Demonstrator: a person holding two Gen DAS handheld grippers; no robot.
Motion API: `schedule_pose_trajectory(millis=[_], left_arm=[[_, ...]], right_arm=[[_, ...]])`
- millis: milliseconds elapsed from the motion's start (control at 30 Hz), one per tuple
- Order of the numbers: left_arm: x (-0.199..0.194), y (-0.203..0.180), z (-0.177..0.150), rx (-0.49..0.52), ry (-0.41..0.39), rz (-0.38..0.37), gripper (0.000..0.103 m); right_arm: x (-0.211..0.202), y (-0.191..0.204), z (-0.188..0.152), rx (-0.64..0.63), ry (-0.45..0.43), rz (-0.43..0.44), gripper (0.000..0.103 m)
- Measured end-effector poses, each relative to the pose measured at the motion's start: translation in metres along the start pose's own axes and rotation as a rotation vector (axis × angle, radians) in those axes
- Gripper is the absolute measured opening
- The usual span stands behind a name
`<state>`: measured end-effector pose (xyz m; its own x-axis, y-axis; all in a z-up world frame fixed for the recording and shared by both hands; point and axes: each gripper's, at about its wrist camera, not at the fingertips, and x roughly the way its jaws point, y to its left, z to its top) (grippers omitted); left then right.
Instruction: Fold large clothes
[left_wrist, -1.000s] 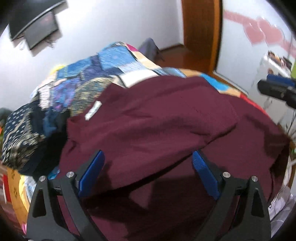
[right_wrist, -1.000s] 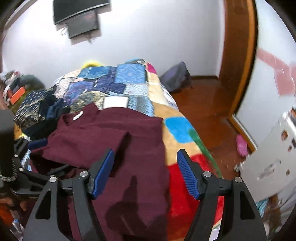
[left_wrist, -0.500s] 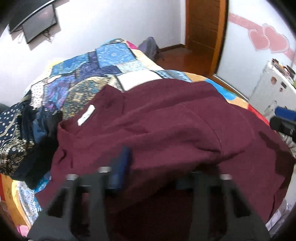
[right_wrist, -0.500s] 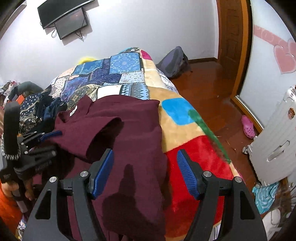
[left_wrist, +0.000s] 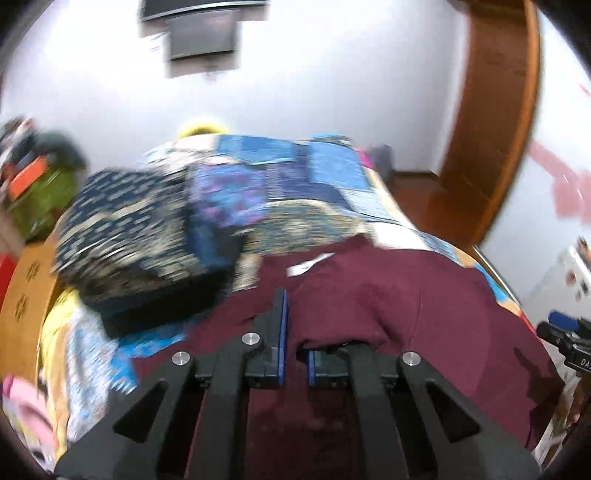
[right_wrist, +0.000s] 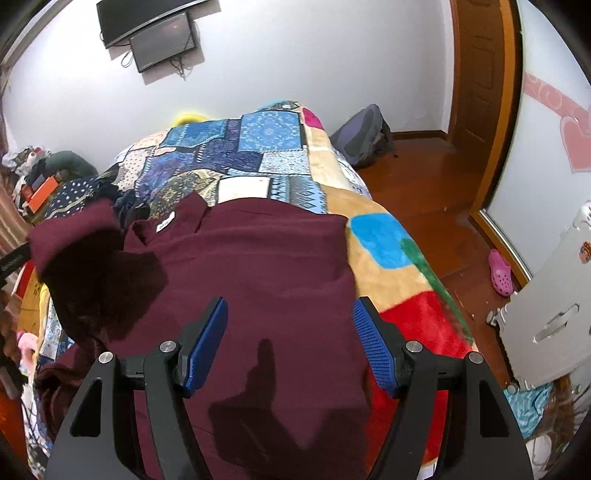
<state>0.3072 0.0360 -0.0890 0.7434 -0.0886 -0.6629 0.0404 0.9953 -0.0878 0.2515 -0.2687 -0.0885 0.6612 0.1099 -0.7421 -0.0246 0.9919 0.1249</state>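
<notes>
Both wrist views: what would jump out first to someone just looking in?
The maroon garment spread over the near end of the bed, its white neck label toward the far side. The left gripper is shut on a raised fold at the garment's left side, while the right gripper hangs open above the cloth. Behind lies the bright patchwork quilt.

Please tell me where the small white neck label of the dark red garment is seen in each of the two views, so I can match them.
Left wrist view: the white label is just above centre, blurred, beyond the left gripper.
Right wrist view: the label is upper left of centre, at the collar.
Shared landmark: the wall screen, top of both views.
</notes>
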Motion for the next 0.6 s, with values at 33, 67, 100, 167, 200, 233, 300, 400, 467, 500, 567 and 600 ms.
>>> schedule_pose_trajectory(millis=[33,67,100,167,200,233,300,400,467,500,567,600], left_arm=[[-0.003,0.016,-0.004,-0.035,0.005,0.019,0.008],[-0.005,0.03,-0.008,-0.063,0.01,0.035,0.008],[-0.007,0.044,-0.013,-0.092,0.019,0.052,0.008],[-0.005,0.077,-0.032,-0.165,0.063,0.069,0.008],[-0.004,0.085,-0.039,-0.186,0.08,0.068,0.008],[0.0,0.099,-0.052,-0.218,0.109,0.079,0.008],[0.008,0.115,-0.073,-0.249,0.157,0.101,0.008],[0.017,0.13,-0.1,-0.272,0.221,0.121,0.008],[0.021,0.142,-0.119,-0.3,0.269,0.115,0.008],[0.021,0.146,-0.124,-0.314,0.28,0.114,0.008],[0.021,0.158,-0.135,-0.358,0.305,0.114,0.013],[0.02,0.163,-0.139,-0.378,0.31,0.115,0.022]], right_arm=[[0.001,0.003,0.0,-0.006,0.002,0.001,0.067],[0.003,0.007,0.001,-0.013,0.007,0.003,0.067],[0.005,0.011,0.001,-0.02,0.011,0.006,0.067],[0.01,0.019,-0.001,-0.033,0.022,0.007,0.067],[0.012,0.023,-0.002,-0.038,0.029,0.008,0.067],[0.014,0.026,-0.003,-0.043,0.036,0.007,0.067],[0.02,0.034,-0.005,-0.057,0.056,0.003,0.067],[0.027,0.045,-0.009,-0.089,0.083,-0.012,0.067],[0.03,0.052,-0.01,-0.117,0.094,-0.029,0.067],[0.03,0.054,-0.01,-0.129,0.096,-0.037,0.067],[0.031,0.058,-0.01,-0.151,0.096,-0.052,0.067],[0.03,0.059,-0.01,-0.158,0.094,-0.058,0.067]])
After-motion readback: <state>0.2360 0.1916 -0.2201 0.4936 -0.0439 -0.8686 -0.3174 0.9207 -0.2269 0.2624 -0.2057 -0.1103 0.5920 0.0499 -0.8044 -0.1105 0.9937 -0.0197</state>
